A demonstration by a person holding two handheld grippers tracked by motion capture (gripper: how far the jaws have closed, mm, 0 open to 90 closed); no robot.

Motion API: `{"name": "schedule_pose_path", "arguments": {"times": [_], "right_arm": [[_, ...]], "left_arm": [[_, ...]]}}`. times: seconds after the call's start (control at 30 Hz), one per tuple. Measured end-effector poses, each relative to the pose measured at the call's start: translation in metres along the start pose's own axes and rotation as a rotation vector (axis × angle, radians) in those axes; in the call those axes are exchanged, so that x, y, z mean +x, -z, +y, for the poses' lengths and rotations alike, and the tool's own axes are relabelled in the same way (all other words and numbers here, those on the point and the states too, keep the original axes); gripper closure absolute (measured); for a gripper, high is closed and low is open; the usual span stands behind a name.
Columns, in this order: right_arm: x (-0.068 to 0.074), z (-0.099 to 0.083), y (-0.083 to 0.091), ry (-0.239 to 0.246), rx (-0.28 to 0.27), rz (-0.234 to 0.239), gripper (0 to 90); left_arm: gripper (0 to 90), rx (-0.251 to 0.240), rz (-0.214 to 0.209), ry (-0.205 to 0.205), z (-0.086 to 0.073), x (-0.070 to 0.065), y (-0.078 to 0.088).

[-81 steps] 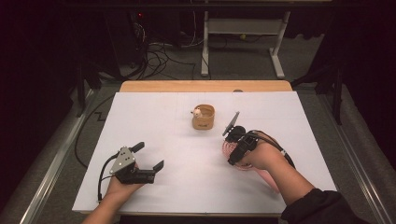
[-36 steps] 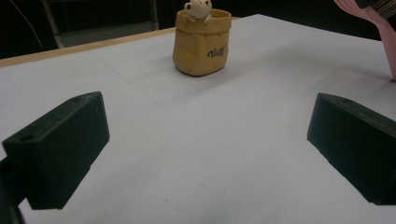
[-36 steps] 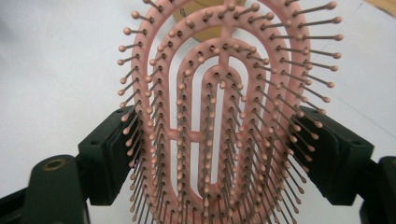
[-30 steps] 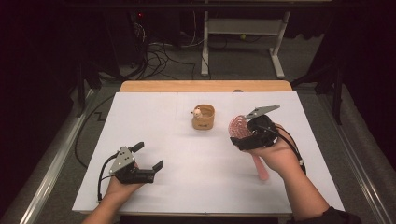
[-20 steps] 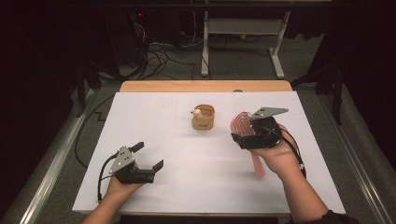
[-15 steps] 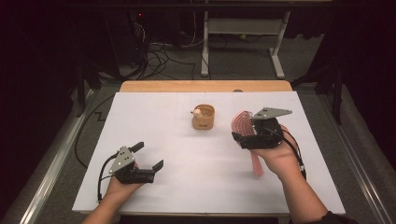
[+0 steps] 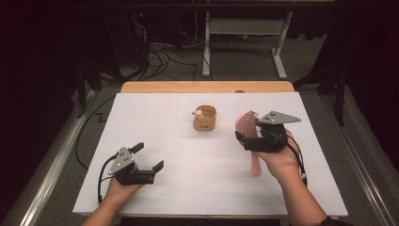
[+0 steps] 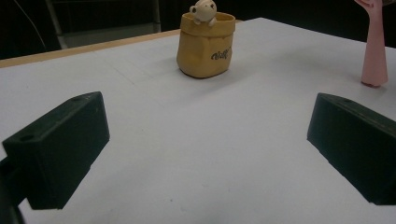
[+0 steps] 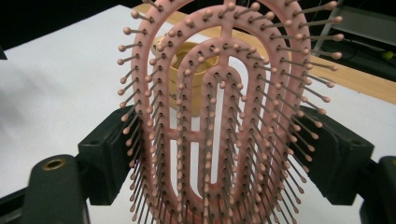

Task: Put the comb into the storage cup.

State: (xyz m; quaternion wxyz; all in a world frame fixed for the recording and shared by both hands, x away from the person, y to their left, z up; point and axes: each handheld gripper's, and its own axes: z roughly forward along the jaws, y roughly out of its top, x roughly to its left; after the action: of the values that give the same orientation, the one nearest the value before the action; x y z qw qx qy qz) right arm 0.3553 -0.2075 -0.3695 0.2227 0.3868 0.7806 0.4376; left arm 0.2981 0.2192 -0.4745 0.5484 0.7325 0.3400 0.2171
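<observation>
We see the pink hairbrush [image 9: 219,116] standing upright over the white table [image 7: 179,141], its head clamped between our right gripper's [image 7: 251,134] jaws, handle pointing down. Our left gripper [image 7: 146,157] rests well apart, jaws spread and holding nothing.

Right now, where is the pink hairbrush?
In the high view the pink hairbrush is on the right side of the white table, clamped in the right gripper with its handle pointing down, just right of the small yellow pot.
</observation>
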Motion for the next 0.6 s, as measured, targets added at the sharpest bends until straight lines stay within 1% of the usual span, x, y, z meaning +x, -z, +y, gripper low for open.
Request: {"name": "schedule_pose_path", "arguments": {"times": [0.03, 0.23, 0.3, 0.6], "right_arm": [[-0.001, -0.001, 0.0, -0.007, -0.007, 0.005, 20.4], [-0.003, -0.006, 0.003, -0.028, -0.045, -0.011, 20.5], [-0.003, -0.007, 0.004, -0.027, -0.056, -0.017, 20.5], [-0.005, -0.014, 0.008, -0.055, -0.116, -0.032, 20.5]], "left_arm": [[0.0, -0.001, 0.0, 0.001, 0.0, 0.0, 0.0], [0.0, -0.004, 0.0, 0.001, 0.0, 0.001, 0.0], [0.0, -0.005, 0.001, 0.001, 0.0, 0.001, 0.0], [0.0, -0.003, 0.003, 0.001, 0.0, 0.001, 0.0]]}}
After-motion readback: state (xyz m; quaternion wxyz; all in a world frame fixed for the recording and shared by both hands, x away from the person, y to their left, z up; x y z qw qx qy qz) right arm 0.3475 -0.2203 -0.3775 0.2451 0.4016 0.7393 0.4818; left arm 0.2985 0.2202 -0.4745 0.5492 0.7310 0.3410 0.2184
